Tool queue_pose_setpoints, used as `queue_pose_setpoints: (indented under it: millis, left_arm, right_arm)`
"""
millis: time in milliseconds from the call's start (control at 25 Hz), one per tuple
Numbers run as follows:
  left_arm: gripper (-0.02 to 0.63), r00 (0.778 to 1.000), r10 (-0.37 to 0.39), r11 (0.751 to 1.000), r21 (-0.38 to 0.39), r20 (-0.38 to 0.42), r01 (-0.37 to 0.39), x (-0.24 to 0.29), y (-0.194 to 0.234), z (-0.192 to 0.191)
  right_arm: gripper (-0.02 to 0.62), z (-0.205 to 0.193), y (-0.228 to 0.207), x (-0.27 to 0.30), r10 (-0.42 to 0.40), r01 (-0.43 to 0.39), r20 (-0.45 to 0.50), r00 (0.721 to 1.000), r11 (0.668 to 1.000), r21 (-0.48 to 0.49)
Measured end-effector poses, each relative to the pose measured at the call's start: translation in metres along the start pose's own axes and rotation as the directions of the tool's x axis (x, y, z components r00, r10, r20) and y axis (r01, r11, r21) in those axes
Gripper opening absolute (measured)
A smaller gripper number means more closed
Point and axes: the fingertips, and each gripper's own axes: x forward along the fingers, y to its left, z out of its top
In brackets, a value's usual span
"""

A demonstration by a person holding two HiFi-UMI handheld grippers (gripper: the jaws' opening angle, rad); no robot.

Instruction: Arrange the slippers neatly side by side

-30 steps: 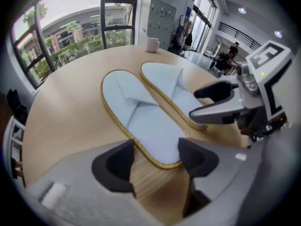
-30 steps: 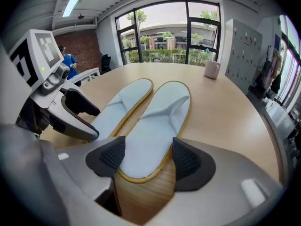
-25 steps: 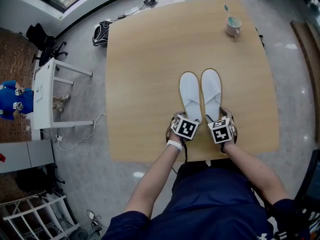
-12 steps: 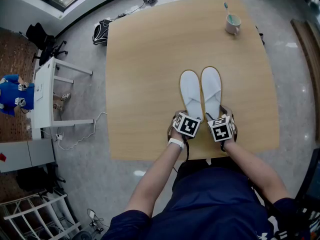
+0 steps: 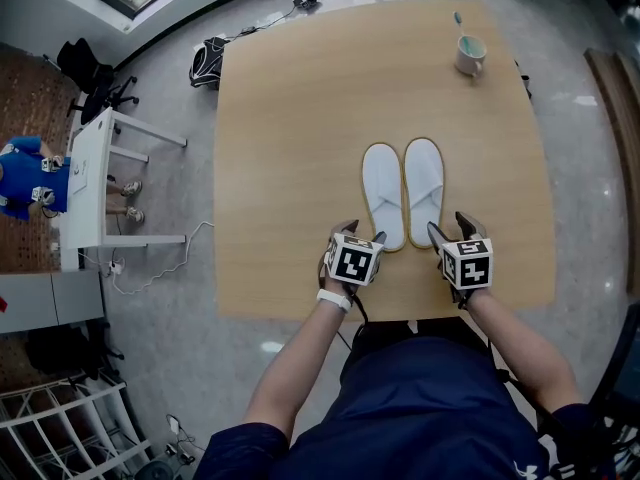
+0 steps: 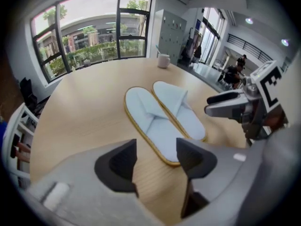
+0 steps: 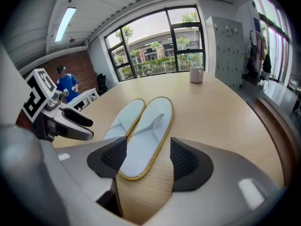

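i count two white slippers: a left slipper (image 5: pixel 383 196) and a right slipper (image 5: pixel 424 186). one mug (image 5: pixel 468 56), one toothbrush (image 5: pixel 458 19) in it. one wooden table (image 5: pixel 290 148). one white desk (image 5: pixel 90 183), one person in blue (image 5: pixel 20 173).

Bare tabletop (image 5: pixel 280 148) all round the slippers (image 5: pixel 423 183); lone mug (image 5: pixel 468 56), perhaps with a toothbrush, far right corner

Before you on the table (image 5: pixel 300 118), the left slipper (image 5: pixel 383 196) and right slipper (image 5: pixel 423 190) lie side by side, touching, toes away from you. A mug (image 5: pixel 468 55) stands well apart, at the far right corner.
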Motion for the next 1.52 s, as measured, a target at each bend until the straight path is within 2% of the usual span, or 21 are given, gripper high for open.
queue_pose_setpoints:
  millis: [120,160,200,240,280,360,440,520,600,680,800,920,1040,1320,1520]
  left_arm:
    - [0.21,0.994,-0.065,0.993,-0.088,0.088,0.073,-0.033,-0.013,0.01]
    - [0.163,0.988,-0.097,0.986,-0.121,0.121,0.112,-0.04,-0.021,0.012]
    - [0.087,0.98,-0.132,0.976,-0.151,0.148,0.155,-0.045,-0.029,0.012]
    - [0.005,0.972,-0.167,0.965,-0.176,0.167,0.196,-0.049,-0.037,0.011]
    - [0.005,0.964,-0.2,0.953,-0.192,0.178,0.233,-0.052,-0.046,0.008]
    - [0.005,0.951,-0.24,0.942,-0.189,0.193,0.276,-0.06,-0.062,0.003]
    - [0.005,0.939,-0.255,0.944,-0.151,0.232,0.294,-0.073,-0.073,0.006]
    - [0.005,0.918,-0.26,0.955,-0.064,0.298,0.291,-0.087,-0.081,0.017]
    - [0.005,0.895,-0.234,0.972,0.065,0.379,0.227,-0.099,-0.083,0.031]
    - [0.005,0.863,-0.214,0.975,0.149,0.458,0.163,-0.112,-0.085,0.045]
    - [0.005,0.806,-0.238,0.97,0.183,0.541,0.163,-0.135,-0.097,0.064]
    - [0.005,0.781,-0.251,0.966,0.197,0.572,0.166,-0.145,-0.105,0.072]
    - [0.005,0.783,-0.249,0.967,0.195,0.571,0.165,-0.143,-0.104,0.068]
    - [0.005,0.812,-0.252,0.967,0.156,0.526,0.2,-0.133,-0.108,0.047]
    - [0.005,0.826,-0.238,0.971,0.142,0.51,0.192,-0.129,-0.105,0.044]
  right_arm:
    - [0.261,0.01,0.004,-0.022,0.091,-0.094,0.044,0.995,0.992,0.08]
    - [0.238,0.015,0.011,-0.028,0.149,-0.156,0.069,0.986,0.982,0.104]
    - [0.194,0.02,0.021,-0.035,0.221,-0.233,0.1,0.97,0.964,0.125]
    - [0.124,0.025,0.033,-0.042,0.296,-0.313,0.132,0.946,0.939,0.14]
    - [0.037,0.029,0.044,-0.049,0.359,-0.381,0.156,0.92,0.913,0.147]
    - [0.011,0.032,0.062,-0.061,0.432,-0.455,0.174,0.885,0.882,0.122]
    - [0.011,0.035,0.079,-0.072,0.469,-0.484,0.177,0.865,0.874,0.049]
    - [0.011,0.044,0.096,-0.084,0.502,-0.503,0.191,0.843,0.863,-0.048]
    - [0.011,0.057,0.11,-0.096,0.525,-0.507,0.216,0.823,0.851,-0.136]
    - [0.011,0.07,0.12,-0.106,0.533,-0.494,0.244,0.81,0.845,-0.205]
    - [0.011,0.085,0.128,-0.118,0.529,-0.461,0.282,0.801,0.844,-0.275]
    - [0.011,0.09,0.125,-0.122,0.509,-0.431,0.309,0.803,0.855,-0.288]
    - [0.011,0.087,0.12,-0.121,0.488,-0.409,0.317,0.813,0.867,-0.284]
    - [0.011,0.088,0.114,-0.123,0.451,-0.376,0.344,0.824,0.888,-0.263]
    - [0.011,0.088,0.112,-0.123,0.441,-0.365,0.346,0.828,0.893,-0.264]
